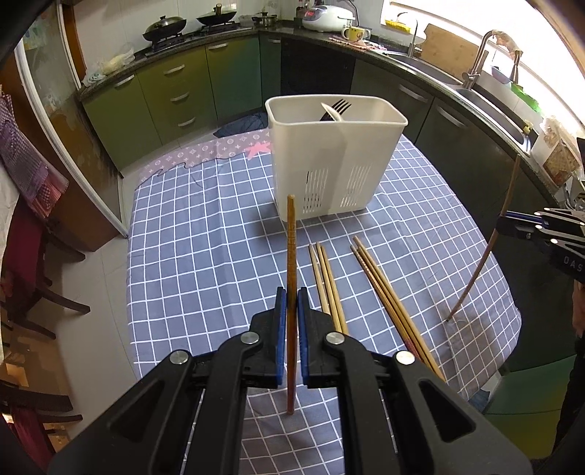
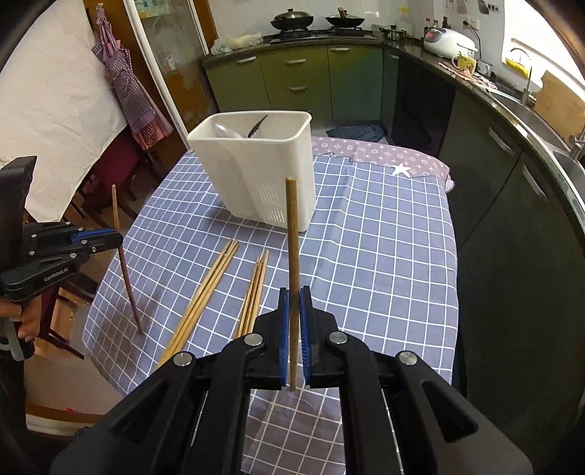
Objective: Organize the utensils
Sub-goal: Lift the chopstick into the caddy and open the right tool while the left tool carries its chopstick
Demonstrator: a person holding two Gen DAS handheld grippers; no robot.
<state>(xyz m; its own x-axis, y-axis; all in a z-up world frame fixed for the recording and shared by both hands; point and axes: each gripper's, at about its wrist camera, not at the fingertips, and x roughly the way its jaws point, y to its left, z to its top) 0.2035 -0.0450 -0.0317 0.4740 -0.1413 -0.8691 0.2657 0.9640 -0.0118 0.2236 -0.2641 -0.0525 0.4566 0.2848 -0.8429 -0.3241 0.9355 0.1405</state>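
A white plastic utensil holder (image 1: pixel 334 153) (image 2: pixel 256 164) stands on the checked tablecloth, with a dark fork (image 1: pixel 338 107) and a white spoon inside. My left gripper (image 1: pixel 291 296) is shut on a dark brown chopstick (image 1: pixel 291 248), held upright with its lower tip near the cloth. My right gripper (image 2: pixel 294 296) is shut on a lighter chopstick (image 2: pixel 291 226), also upright. Each gripper shows in the other view, the right one (image 1: pixel 504 224) and the left one (image 2: pixel 119 237). Two bunches of chopsticks (image 1: pixel 329 281) (image 1: pixel 387 292) lie flat on the cloth in front of the holder.
The table with the blue checked cloth (image 1: pixel 204 255) stands in a kitchen. Green cabinets (image 1: pixel 175 84) and a counter with woks, a rice cooker (image 1: pixel 327 16) and a sink (image 1: pixel 486 95) run behind and to the right. Chairs (image 1: pixel 33 255) stand left of the table.
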